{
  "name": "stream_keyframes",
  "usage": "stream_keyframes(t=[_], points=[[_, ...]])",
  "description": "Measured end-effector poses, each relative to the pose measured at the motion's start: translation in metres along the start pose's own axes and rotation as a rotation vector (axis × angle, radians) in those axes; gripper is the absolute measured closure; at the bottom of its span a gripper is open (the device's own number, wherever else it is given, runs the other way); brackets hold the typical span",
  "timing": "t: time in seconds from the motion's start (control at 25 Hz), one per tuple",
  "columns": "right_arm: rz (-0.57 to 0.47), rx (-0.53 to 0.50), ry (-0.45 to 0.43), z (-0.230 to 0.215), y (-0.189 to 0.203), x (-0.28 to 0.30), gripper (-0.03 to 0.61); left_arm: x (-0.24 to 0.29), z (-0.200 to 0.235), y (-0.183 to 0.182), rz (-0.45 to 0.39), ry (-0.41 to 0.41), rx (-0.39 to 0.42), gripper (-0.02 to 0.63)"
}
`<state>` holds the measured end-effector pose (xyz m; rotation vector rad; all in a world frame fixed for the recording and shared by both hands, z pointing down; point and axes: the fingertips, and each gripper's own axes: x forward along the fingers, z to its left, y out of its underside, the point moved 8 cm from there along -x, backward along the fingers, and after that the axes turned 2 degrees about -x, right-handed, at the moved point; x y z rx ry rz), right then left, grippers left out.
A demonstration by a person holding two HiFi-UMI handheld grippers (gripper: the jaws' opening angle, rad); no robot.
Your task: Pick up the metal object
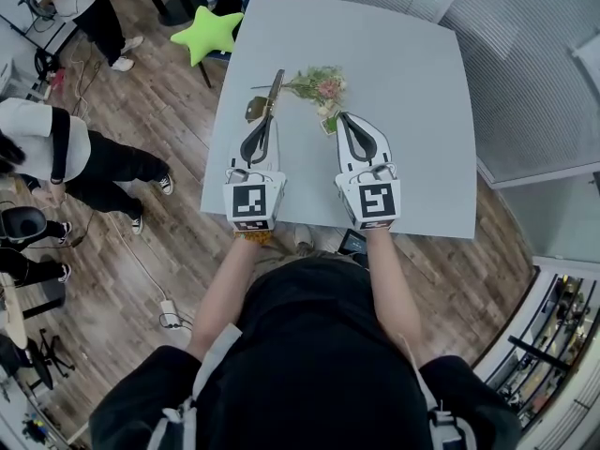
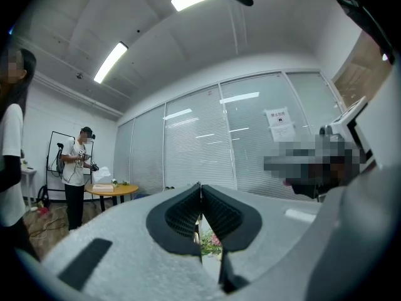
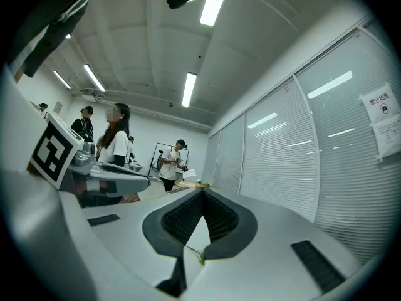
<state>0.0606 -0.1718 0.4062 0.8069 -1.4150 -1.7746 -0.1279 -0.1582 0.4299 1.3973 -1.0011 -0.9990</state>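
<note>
A pale grey square table point(image 1: 412, 111) fills the head view, a lime-green star-shaped cushion point(image 1: 208, 34) at its far corner. Over the table, the left gripper point(image 1: 265, 120) is clamped on the near end of a long, thin metal object point(image 1: 275, 90), which points away beside a small bouquet of pink flowers point(image 1: 321, 86). The right gripper point(image 1: 343, 117) is pinched closed and empty, just short of the bouquet.

I stretch both forearms forward, side by side. My left gripper point(image 1: 268, 117) has its fingers point(image 2: 182, 215) closed on a thin metal object point(image 1: 276, 87), which sticks out past the fingertips. My right gripper point(image 1: 343, 117) has its fingers closed, tips touching.
</note>
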Motion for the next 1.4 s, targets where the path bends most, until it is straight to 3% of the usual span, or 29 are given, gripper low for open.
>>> stream_keyframes(t=[1.4], points=[[0.024,0.011,-0.068,0.015,0.011,0.003,0.581,-0.007,0.008,0.023,0.061,-0.008,-0.019,0.598]])
